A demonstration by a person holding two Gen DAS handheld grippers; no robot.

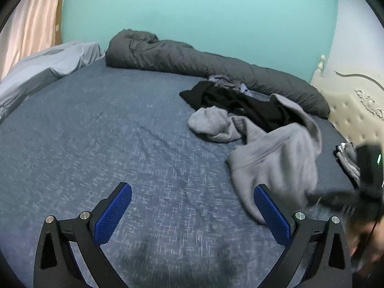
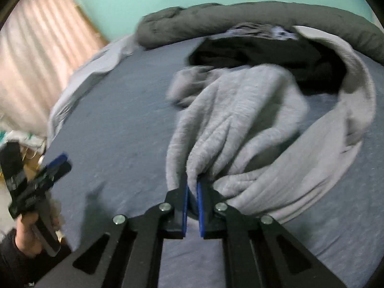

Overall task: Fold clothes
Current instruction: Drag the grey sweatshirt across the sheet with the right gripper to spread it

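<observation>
Grey hoodie (image 1: 276,153) lying crumpled on blue bedsheet (image 1: 108,132), partly over black garment (image 1: 240,105); lower hem being blurred, hidden behind right gripper (image 1: 336,196) at frame edge. Left gripper (image 1: 192,213) being held wide apart, empty, above sheet.

Right wrist view: grey hoodie (image 2: 235,120) fold being clamped between right gripper (image 2: 192,192) pads; left gripper (image 2: 56,165) smeared, cut off, held by hand (image 2: 31,235).

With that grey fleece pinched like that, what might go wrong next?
The right gripper pinches only a small fold of the grey fleece sweatshirt, so it might slip free. The sweatshirt lies against the crumpled black garment and may drag it along. The left gripper hangs open, so the sweatshirt may bunch.
</observation>
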